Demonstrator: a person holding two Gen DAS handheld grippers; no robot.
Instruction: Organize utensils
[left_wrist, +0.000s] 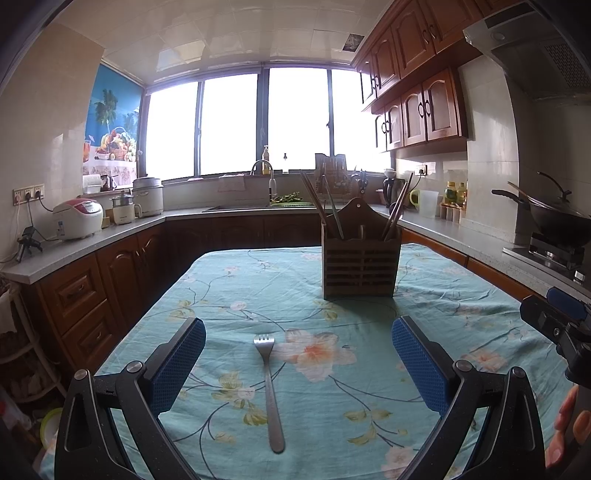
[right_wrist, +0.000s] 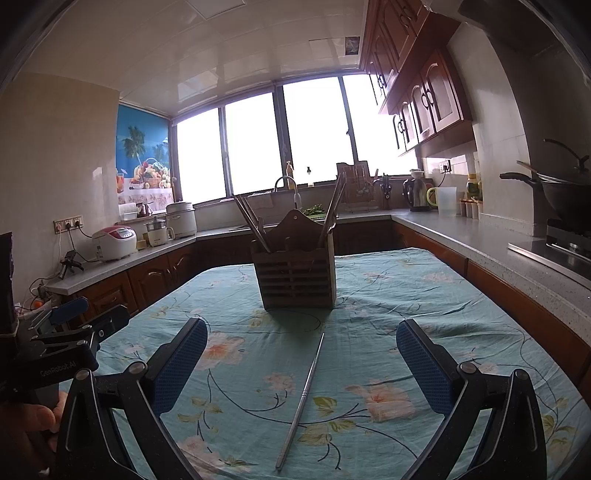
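Note:
A metal fork (left_wrist: 269, 387) lies on the floral tablecloth (left_wrist: 369, 369), tines pointing away, between the wide-apart fingers of my left gripper (left_wrist: 298, 354), which is open and hovers above it. In the right wrist view a metal chopstick (right_wrist: 301, 400) lies slanted on the cloth (right_wrist: 369, 295) between the fingers of my open right gripper (right_wrist: 301, 360). A slatted wooden utensil holder (left_wrist: 360, 264) (right_wrist: 297, 275) stands upright further back on the table, with several chopsticks (left_wrist: 321, 206) leaning out of it. Neither gripper holds anything.
Counters run around the table: rice cookers (left_wrist: 79, 218) on the left, a sink (left_wrist: 264, 203) under the window, a kettle (right_wrist: 415, 194) and a wok on the stove (left_wrist: 557, 218) to the right. The other gripper and a hand (left_wrist: 565, 424) show at the frame edges.

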